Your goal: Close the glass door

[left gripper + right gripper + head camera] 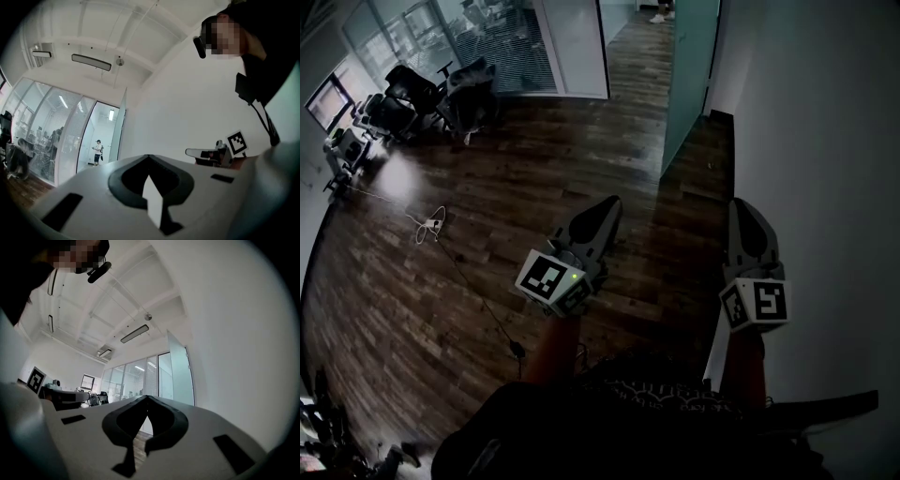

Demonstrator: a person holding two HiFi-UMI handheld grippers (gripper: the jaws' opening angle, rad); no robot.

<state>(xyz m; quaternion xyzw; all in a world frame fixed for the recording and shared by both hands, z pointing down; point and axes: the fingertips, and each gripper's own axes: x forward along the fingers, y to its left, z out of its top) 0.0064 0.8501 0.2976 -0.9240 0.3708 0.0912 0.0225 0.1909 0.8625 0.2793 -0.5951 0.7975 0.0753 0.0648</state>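
The glass door (689, 75) is a frosted greenish panel that stands swung open, edge-on beside the white wall, ahead of me at the end of the dark wood floor. It also shows as a tall pale-green pane (121, 136) in the left gripper view and as the glass door (180, 373) in the right gripper view. Both grippers are held out in front of me, well short of the door and touching nothing. My left gripper (607, 204) (149, 157) has its tips together with nothing held. My right gripper (739, 206) (147, 398) is near the wall, shut and empty.
A white wall (825, 141) runs along the right. Office chairs (422, 94) and equipment crowd the far left, in front of glass partitions (502, 47). A white cable (431, 225) trails over the floor. A person (98, 152) stands far off in the corridor beyond the doorway.
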